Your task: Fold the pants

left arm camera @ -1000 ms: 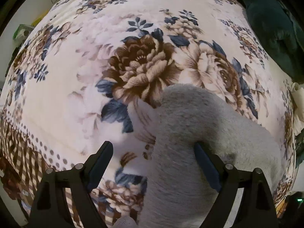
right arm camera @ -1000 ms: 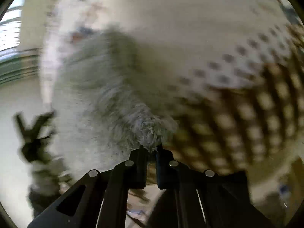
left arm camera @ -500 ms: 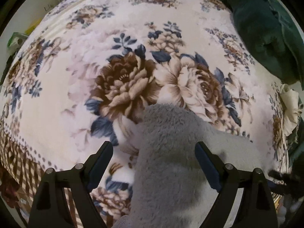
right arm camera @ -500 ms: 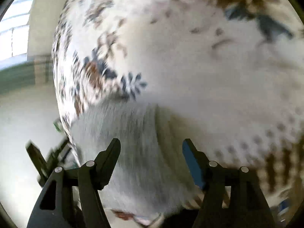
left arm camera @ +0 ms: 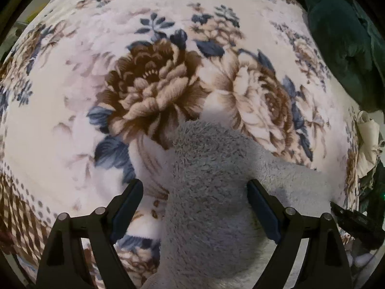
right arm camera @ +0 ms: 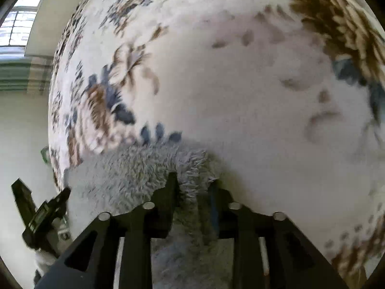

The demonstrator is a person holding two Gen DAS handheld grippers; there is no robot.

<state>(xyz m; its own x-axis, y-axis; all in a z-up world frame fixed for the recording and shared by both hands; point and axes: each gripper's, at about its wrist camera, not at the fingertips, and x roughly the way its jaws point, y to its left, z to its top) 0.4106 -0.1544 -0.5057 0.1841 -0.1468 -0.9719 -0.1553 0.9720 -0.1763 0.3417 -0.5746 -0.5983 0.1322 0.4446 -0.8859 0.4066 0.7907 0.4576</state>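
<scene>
Now | grey fluffy fleece pants [left arm camera: 211, 192] on floral plush blanket [left arm camera: 72, 120] | soft, light, floppy; grip at hem edge | left gripper [left arm camera: 195, 207] fingers wide | right gripper [right arm camera: 192, 187] fingers narrow, pinching fleece

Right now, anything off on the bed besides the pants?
Nothing damaged or spilled. The grey pants lie bunched on the floral blanket, between the open left gripper. The right gripper is nearly shut around a fold. A dark green cloth and a crumpled cream item sit at the blanket's edge.
</scene>
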